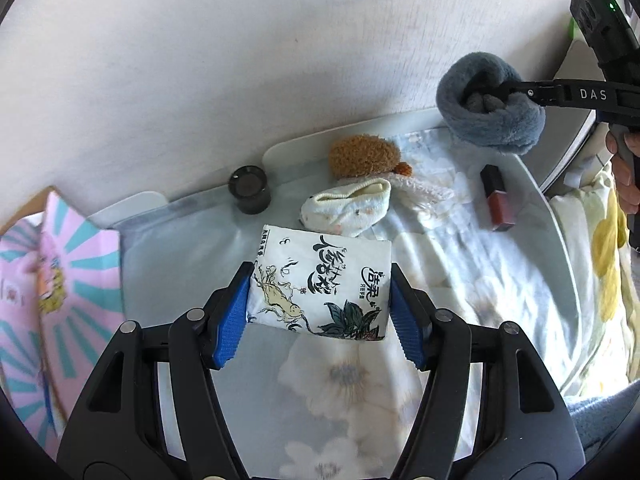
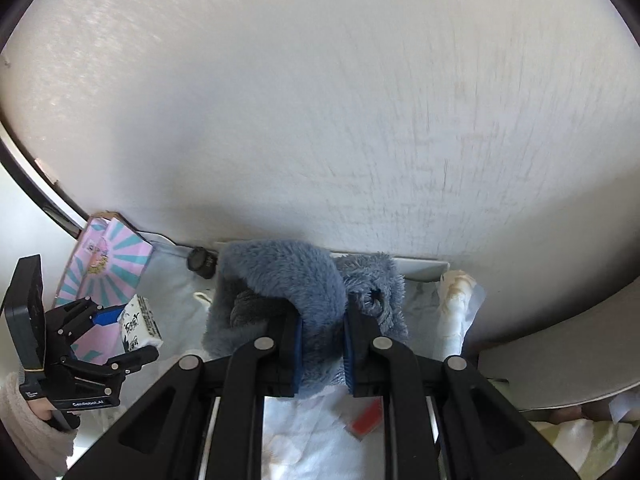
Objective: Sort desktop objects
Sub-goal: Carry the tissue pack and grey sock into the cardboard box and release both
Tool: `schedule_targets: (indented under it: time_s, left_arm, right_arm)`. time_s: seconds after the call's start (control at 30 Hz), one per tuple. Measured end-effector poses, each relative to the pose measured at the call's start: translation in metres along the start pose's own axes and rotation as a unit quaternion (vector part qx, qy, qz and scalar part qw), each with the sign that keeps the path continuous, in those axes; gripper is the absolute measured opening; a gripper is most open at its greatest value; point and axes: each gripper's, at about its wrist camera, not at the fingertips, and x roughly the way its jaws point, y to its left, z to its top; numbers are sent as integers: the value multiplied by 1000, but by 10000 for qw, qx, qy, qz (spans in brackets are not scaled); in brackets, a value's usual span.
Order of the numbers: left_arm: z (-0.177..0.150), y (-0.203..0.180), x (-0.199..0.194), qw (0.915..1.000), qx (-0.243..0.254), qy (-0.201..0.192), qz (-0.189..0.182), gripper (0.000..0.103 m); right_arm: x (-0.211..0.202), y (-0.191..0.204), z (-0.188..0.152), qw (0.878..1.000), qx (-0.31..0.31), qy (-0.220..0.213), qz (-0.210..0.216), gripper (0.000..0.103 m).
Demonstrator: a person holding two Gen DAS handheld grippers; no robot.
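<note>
we have the left gripper (image 1: 320,304) clamped on the tissue pack (image 1: 320,284) and the right gripper (image 2: 322,350) pinched tight on the grey sock (image 2: 296,280), both lifted; brown sock (image 1: 362,155), white sock (image 1: 346,208), lipstick (image 1: 496,198), black jar (image 1: 249,189) remain on the far tray (image 1: 280,152).

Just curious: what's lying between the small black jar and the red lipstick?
In the left wrist view, a brown fuzzy sock and a cream sock lie between black jar and lipstick.
</note>
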Motion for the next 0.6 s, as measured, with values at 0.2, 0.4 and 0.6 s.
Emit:
schedule_targets:
  time_s: [0.2, 0.4, 0.6]
  left_arm:
    - [-5, 29, -38, 9998, -198, 22, 54, 61]
    - [-17, 57, -53, 9985, -404, 60, 354, 61]
    - [-35, 91, -94, 9959, -722, -176, 508, 61]
  right_arm:
    - [-23, 30, 7, 9997, -170, -181, 20, 15]
    - [-29, 79, 18, 9985, -435, -307, 136, 15]
    - [-32, 130, 34, 9956, -760, -414, 350, 15]
